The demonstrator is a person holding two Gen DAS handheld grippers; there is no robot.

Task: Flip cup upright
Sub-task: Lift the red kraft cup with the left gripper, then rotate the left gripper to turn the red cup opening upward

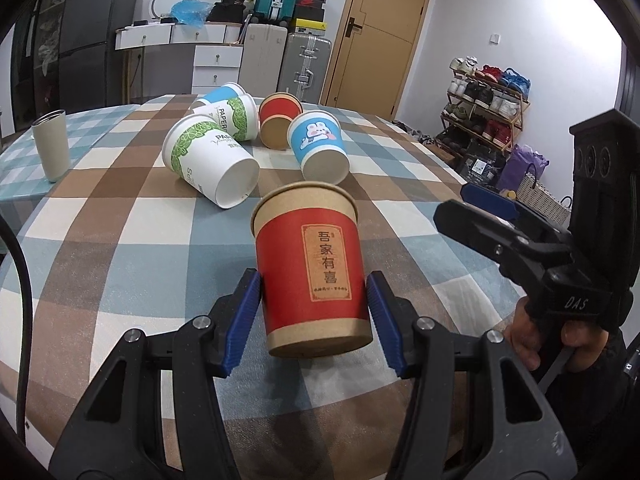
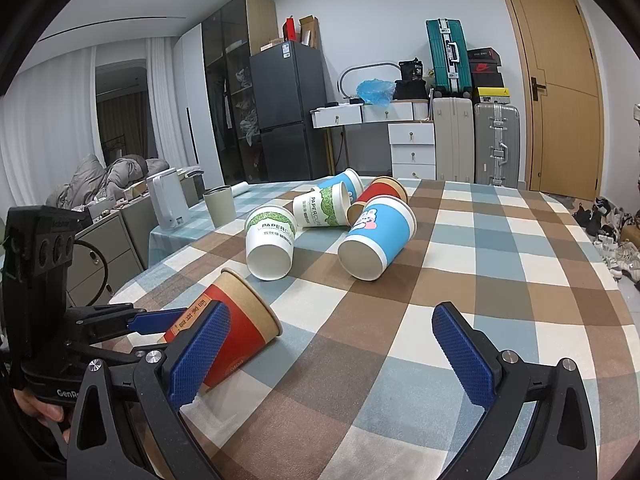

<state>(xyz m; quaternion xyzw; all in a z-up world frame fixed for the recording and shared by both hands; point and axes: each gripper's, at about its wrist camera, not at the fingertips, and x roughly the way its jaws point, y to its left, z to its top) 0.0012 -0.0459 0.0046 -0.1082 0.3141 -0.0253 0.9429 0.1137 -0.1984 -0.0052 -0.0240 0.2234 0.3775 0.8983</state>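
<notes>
A red and brown paper cup point(image 1: 312, 264) with Chinese lettering is between the blue pads of my left gripper point(image 1: 316, 312), which is shut on its lower body. In the right wrist view the same cup point(image 2: 236, 320) is tilted, rim up and to the right, off the checked tablecloth point(image 2: 460, 280). My right gripper point(image 2: 332, 356) is open and empty, just right of that cup. It also shows in the left wrist view point(image 1: 496, 220) at the right.
Several cups lie on their sides mid-table: a blue rabbit cup point(image 1: 320, 146), two white-green cups point(image 1: 208, 160) point(image 1: 236, 116), another red cup point(image 1: 278, 118), another blue cup point(image 1: 220, 94). A beige tumbler point(image 1: 50, 144) stands at the left. A white kettle point(image 2: 166, 200) stands beyond.
</notes>
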